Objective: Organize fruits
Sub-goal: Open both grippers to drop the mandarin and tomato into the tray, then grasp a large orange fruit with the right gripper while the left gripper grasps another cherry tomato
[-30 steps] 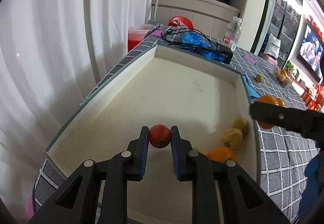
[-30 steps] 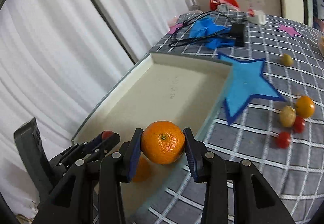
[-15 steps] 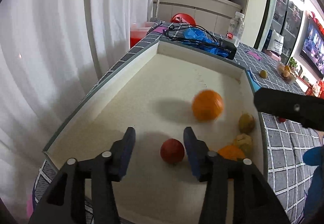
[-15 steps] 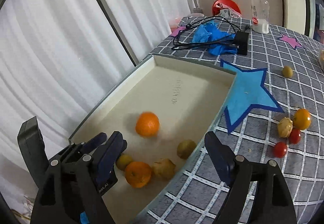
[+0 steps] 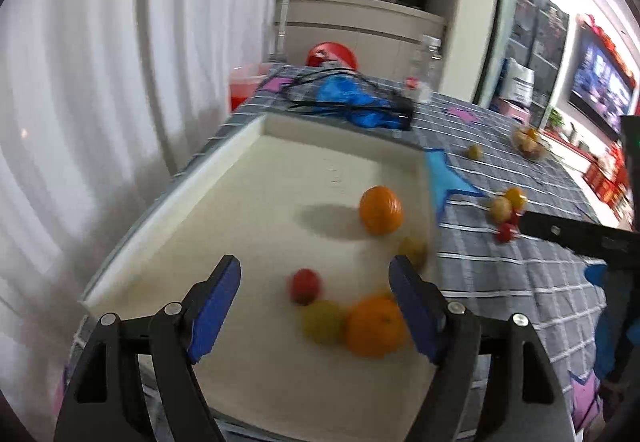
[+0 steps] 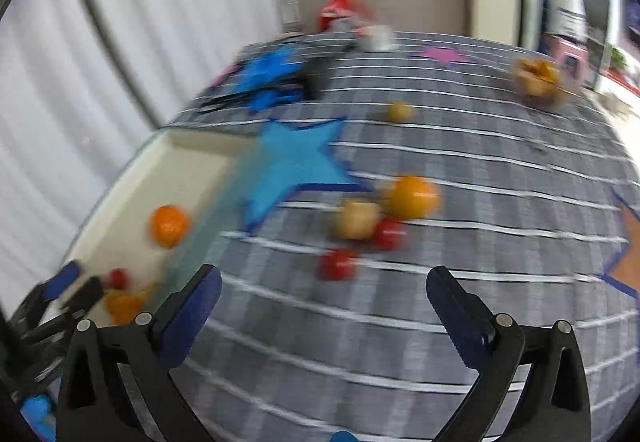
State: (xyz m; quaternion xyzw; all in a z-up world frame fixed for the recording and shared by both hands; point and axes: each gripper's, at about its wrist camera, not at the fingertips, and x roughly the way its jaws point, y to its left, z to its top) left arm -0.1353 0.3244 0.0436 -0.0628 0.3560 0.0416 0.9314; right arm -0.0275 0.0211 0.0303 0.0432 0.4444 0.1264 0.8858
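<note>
Cream tray [image 5: 224,162] holding 2 oranges [image 5: 380,209], red tomato [image 5: 305,285], greenish fruit [image 5: 322,322]

Ahead of the tongs, the cream tray [image 5: 256,170] looks matt and faintly grainy. Beside it lies a woven grey checked tablecloth [image 6: 460,170]. The oranges [image 5: 380,209] have dimpled, slightly shiny skin.
</note>
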